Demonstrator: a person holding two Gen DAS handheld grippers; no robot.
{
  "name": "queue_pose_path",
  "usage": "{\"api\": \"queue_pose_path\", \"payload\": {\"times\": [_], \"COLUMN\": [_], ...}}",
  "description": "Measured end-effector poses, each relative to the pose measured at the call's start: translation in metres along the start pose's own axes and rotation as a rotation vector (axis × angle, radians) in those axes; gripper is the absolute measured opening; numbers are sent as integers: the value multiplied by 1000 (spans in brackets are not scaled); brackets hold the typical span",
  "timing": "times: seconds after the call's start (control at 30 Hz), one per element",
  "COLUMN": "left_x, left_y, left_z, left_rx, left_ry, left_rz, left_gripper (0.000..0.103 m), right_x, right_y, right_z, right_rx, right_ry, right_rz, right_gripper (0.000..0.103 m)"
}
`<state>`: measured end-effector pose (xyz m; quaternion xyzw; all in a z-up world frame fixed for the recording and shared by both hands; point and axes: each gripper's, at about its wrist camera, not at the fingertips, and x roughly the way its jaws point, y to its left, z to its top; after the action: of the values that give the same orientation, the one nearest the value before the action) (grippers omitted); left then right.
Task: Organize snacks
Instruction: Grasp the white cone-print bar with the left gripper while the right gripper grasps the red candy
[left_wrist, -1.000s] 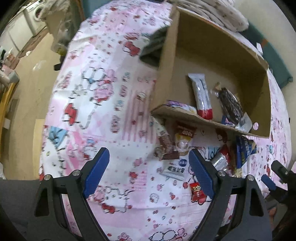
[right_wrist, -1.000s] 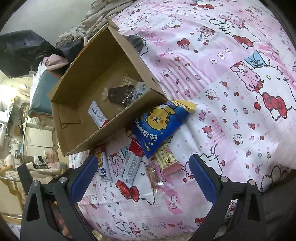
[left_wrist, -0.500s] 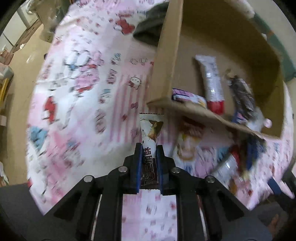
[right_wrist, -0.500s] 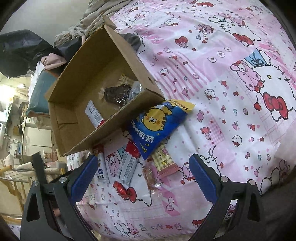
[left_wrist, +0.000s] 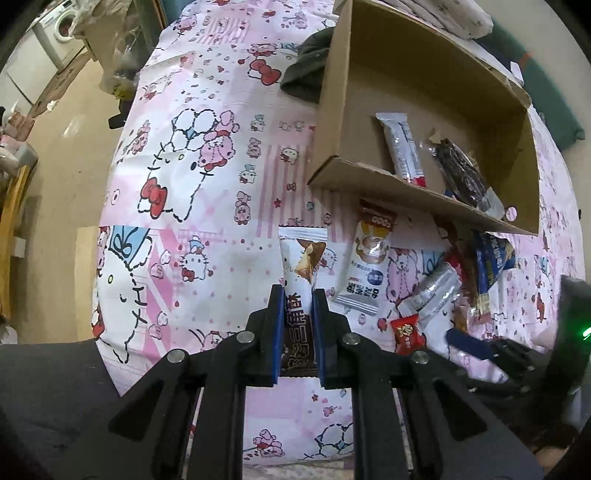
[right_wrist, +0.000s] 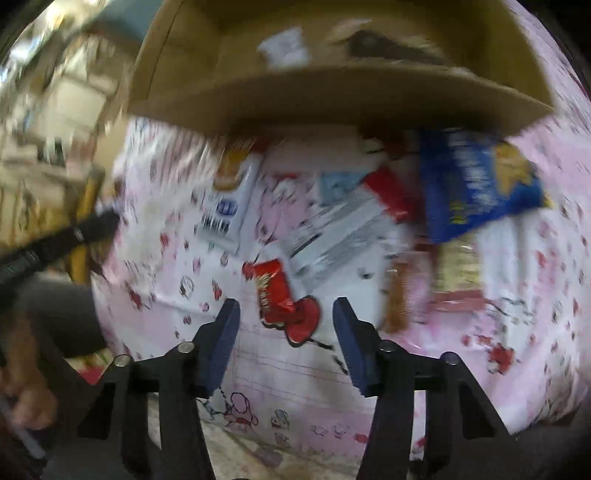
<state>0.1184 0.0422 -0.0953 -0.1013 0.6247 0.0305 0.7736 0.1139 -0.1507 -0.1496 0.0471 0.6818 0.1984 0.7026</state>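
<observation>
My left gripper (left_wrist: 298, 291) is shut on a white-and-brown snack packet (left_wrist: 302, 258) and holds it above the pink cartoon sheet, in front of the open cardboard box (left_wrist: 369, 177). The box holds a white-and-red bar (left_wrist: 400, 147) and a dark packet (left_wrist: 460, 173). Loose snacks lie before the box: a white packet (left_wrist: 367, 266), a small red packet (left_wrist: 406, 332) and a blue bag (left_wrist: 493, 258). My right gripper (right_wrist: 286, 314) is open, low over the small red packet (right_wrist: 273, 291), which lies between its fingers. The right wrist view is blurred.
The pink sheet (left_wrist: 192, 192) covers the surface; its left edge drops to the floor (left_wrist: 62, 147). A dark cloth (left_wrist: 306, 74) lies behind the box's left corner. The right gripper shows at the lower right of the left wrist view (left_wrist: 476, 343).
My left gripper closed on the white-and-brown packet and lifted it. My right gripper swung down and in toward the loose snacks, its fingers now narrower around the small red packet.
</observation>
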Motion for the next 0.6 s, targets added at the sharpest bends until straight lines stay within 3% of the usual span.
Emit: {"api": "queue_pose_path", "payload": {"times": [0.17,0.2,0.27,0.3,0.6], "left_x": [2,3,6,7,10], "left_y": [2,1,-2,-4,-13], "left_z": [0,-1,-1,-1,0], "left_rx": [-3,1,11,13,33], "left_ry": [-2,-3,2,3,-6], "left_rz": [15,18,22,23,35], "left_gripper": [12,12,12,12,12], "right_x": [29,32,32,29,2], "right_y": [26,29,33,32,20], "right_z": [5,5,6,5,-7], "right_rx": [-91,-109,-135,-131,-71], "right_ry": [35,32,19,17,-17], "right_rz": [-70,-99,-114,-92,16], "right_gripper": [39,27,27,12,12]}}
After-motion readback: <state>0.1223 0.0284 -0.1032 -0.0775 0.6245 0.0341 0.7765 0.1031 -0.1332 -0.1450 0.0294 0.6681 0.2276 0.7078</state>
